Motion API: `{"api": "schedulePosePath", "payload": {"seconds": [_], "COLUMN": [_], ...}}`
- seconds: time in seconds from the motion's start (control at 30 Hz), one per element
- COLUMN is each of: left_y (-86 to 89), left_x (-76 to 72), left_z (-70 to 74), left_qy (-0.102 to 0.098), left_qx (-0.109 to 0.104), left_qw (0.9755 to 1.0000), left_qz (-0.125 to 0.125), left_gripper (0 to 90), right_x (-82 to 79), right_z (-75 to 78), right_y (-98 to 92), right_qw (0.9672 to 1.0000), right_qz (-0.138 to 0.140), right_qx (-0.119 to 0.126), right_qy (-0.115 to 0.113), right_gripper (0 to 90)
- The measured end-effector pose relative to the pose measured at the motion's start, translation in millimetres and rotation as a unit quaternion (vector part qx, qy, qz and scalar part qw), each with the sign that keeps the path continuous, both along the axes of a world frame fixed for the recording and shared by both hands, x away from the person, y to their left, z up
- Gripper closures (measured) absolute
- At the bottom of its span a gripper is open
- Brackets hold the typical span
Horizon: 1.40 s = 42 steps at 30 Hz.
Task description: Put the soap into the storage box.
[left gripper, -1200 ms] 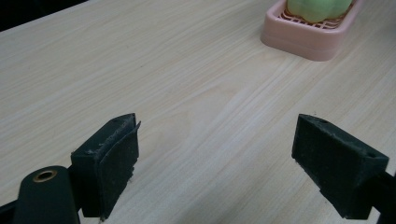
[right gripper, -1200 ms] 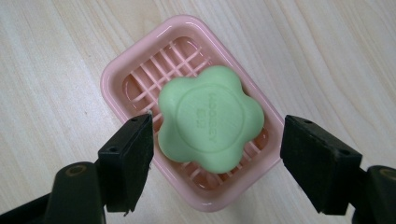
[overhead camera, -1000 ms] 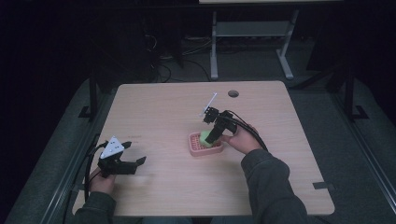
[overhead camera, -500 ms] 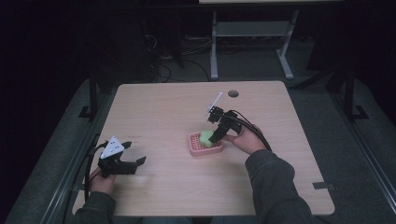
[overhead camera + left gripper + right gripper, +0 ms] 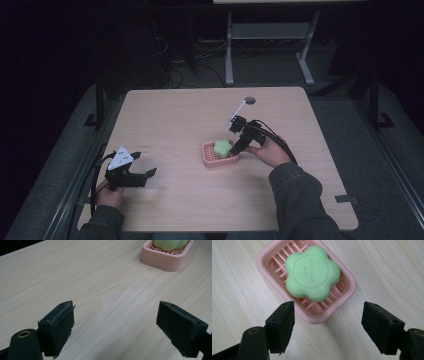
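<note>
drawn back a little toward the person since a second ago, the right gripper (image 5: 328,327) hovers with jaws wide and empty over the near end of the pink soap dish (image 5: 277,257), where the green flower-shaped soap (image 5: 312,272) lies. the left gripper (image 5: 116,325) rests gaping and empty, well apart. the soap looks hard, light and slick, best pinched across its lobed sides.

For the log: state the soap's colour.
Light green soap, flower-shaped, in a pink dish; clearest in the right gripper view.
</note>
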State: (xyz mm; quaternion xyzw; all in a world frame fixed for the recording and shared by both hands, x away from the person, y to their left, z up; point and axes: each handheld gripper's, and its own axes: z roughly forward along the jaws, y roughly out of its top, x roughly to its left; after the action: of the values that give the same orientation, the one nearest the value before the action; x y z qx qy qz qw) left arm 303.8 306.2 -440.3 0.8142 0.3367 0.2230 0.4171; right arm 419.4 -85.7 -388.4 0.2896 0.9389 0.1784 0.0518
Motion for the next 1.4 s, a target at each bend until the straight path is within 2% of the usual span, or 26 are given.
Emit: {"api": "schedulePosePath", "payload": {"seconds": [0.73,1.13,1.4], "left_y": [-0.8,-0.5,-0.7], "left_x": [-0.1,-0.2,0.1], "left_z": [-0.5,-0.2,-0.5], "left_qy": [0.001,0.002,0.002], "left_qx": [0.003,0.003,0.005], "left_qw": [1.0000,1.0000,1.0000], "left_qz": [0.000,0.000,0.000], "left_gripper": [14.4,14.4,14.4], "right_x": [-8.5,-14.5,-18.8], "right_z": [-3.7,-1.1,-7.3], "right_y": [-26.0,-34.9,-46.7], "right_qw": [0.9997,0.9996,0.9992], "right_qz": [-0.022,-0.026,-0.037], "right_qx": [0.003,0.005,0.010], "right_qy": [0.008,0.003,0.010], "right_gripper": [26.5,26.6,26.5]}}
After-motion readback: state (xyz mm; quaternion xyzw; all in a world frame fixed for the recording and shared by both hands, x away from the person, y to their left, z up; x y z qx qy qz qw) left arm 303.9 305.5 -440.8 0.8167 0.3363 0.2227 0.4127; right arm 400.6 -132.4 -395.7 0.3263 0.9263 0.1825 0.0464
